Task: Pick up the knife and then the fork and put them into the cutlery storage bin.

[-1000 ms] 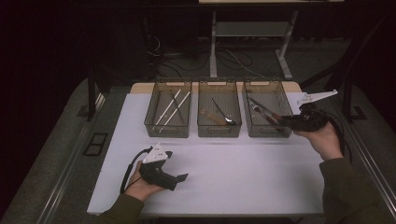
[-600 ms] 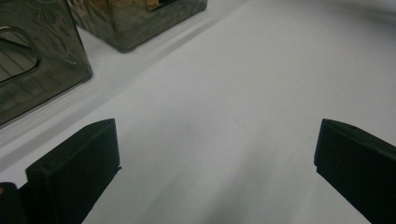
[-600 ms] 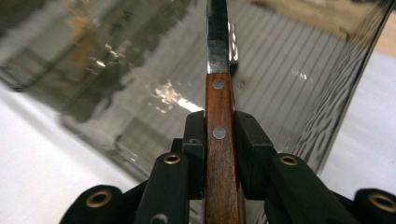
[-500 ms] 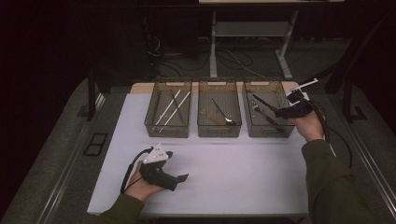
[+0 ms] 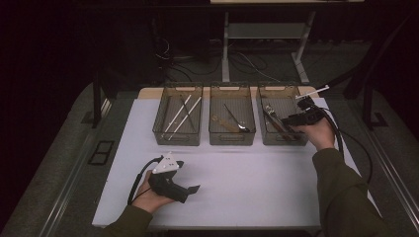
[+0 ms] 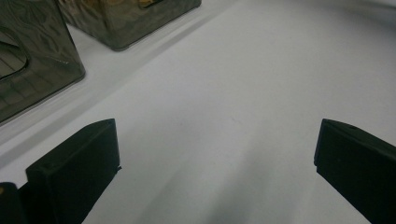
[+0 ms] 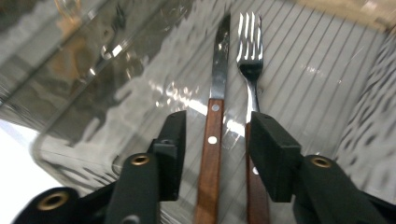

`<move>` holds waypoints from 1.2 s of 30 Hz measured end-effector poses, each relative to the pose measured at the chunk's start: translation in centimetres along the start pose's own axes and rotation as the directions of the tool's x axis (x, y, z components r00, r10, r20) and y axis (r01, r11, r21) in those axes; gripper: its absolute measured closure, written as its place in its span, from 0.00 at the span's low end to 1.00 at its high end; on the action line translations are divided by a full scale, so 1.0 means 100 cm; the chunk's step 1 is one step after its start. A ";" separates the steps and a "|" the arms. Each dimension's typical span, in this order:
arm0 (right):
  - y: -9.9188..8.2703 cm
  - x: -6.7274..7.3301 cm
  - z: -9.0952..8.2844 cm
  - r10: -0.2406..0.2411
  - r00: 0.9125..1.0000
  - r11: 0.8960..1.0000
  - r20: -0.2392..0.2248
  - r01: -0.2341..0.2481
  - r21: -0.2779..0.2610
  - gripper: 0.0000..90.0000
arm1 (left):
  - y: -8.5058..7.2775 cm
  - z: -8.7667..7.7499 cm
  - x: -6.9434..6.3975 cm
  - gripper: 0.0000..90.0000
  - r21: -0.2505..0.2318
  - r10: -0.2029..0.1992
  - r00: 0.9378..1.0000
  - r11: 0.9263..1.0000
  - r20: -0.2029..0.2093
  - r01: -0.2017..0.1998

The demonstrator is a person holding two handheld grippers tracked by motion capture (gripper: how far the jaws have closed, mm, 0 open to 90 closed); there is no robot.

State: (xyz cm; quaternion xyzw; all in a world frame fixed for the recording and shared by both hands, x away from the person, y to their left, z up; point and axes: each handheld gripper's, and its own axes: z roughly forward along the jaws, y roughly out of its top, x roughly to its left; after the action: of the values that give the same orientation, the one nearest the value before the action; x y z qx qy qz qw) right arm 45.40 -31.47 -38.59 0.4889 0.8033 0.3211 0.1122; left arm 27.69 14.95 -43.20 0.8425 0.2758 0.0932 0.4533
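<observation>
Knife (image 7: 214, 135) lies released between the right tool's (image 7: 215, 144) just-opened jaws; lift straight up, sparing the fork (image 7: 251, 70).

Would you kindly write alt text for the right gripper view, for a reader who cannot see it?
The right gripper has just been opening, its black jaws either side of a wooden-handled knife lying in a clear ribbed bin. A fork lies beside the knife, its handle partly behind one jaw.
</observation>
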 end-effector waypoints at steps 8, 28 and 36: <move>-0.009 0.009 -0.026 -0.039 0.997 0.993 -0.063 0.032 -0.113 0.43 | 0.000 0.001 0.000 0.00 0.003 -0.006 1.000 1.000 0.005 0.006; -0.085 0.070 -0.056 -0.214 0.966 0.940 -0.148 0.162 -0.301 0.21 | 0.000 0.000 -0.001 0.00 0.006 -0.004 1.000 1.000 0.008 0.003; -0.122 0.085 -0.050 -0.212 0.961 0.937 -0.178 0.148 -0.317 0.19 | 0.000 -0.001 -0.002 0.00 -0.002 -0.003 1.000 1.000 0.015 0.003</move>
State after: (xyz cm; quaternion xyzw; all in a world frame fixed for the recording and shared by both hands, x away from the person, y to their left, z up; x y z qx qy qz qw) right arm 30.05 -30.05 -41.25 0.3534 0.7940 0.4775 0.1292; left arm 27.49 14.94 -43.16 0.8424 0.2734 0.0863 0.4564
